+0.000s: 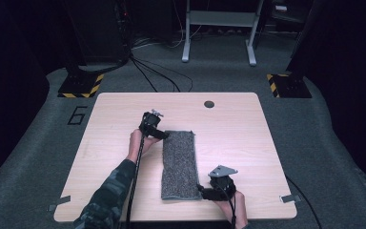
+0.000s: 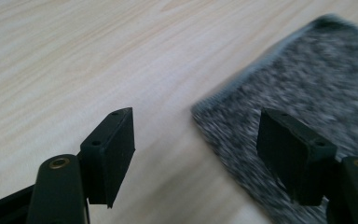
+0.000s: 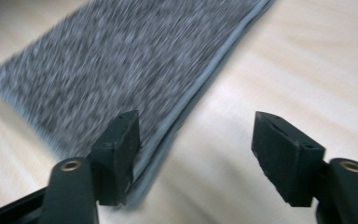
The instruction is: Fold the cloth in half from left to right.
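Observation:
A grey speckled cloth (image 1: 179,164) lies flat as a long folded strip in the middle of the wooden table (image 1: 119,114). My left gripper (image 1: 162,135) is at the strip's far left corner. It is open, with one jaw over bare wood and the other over the cloth (image 2: 303,88). My right gripper (image 1: 202,191) hovers at the strip's near right corner. It is open too, its jaws straddling the hemmed edge of the cloth (image 3: 121,60). Nothing is held by either.
A round cable hole (image 1: 209,104) sits near the table's far edge. Tape tabs mark the near corners (image 1: 289,198). Beyond the table are a desk frame (image 1: 219,28), floor cables and hazard-striped stand bases (image 1: 78,86).

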### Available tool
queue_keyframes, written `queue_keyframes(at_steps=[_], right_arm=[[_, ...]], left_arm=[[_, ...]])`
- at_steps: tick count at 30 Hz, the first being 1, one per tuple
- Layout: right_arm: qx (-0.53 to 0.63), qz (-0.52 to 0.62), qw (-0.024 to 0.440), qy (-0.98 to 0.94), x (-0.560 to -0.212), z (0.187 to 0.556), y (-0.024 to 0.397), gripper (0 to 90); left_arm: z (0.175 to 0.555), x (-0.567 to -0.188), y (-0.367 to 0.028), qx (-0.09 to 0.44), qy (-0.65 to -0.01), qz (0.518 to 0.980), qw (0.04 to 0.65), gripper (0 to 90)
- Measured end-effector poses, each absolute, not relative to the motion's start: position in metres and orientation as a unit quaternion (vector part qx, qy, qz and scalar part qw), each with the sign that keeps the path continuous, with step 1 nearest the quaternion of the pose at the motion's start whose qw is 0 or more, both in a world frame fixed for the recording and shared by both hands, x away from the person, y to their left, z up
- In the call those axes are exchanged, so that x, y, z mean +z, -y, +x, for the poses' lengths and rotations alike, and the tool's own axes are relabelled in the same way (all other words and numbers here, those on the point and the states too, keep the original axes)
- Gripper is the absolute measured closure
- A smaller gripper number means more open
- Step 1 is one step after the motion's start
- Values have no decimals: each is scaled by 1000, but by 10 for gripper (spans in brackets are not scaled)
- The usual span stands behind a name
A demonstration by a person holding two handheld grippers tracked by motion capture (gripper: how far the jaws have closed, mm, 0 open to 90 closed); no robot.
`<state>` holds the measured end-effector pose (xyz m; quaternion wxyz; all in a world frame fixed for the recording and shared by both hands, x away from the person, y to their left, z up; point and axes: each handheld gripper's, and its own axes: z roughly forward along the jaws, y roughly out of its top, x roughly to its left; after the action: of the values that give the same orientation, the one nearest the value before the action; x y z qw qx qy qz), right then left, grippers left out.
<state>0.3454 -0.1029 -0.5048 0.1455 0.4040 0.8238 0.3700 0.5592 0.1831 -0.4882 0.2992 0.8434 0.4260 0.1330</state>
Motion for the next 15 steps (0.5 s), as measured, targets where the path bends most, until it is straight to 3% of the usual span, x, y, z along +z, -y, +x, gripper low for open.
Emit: queue_keyframes(at_steps=[7, 15], right_arm=[[406, 406, 135, -808, -487, 382, 105, 279], [374, 399, 144, -824, -486, 440, 85, 232]], left_arm=[[525, -477, -194, 118, -417, 838, 331, 256], [482, -492, -193, 94, -402, 846, 338, 190]])
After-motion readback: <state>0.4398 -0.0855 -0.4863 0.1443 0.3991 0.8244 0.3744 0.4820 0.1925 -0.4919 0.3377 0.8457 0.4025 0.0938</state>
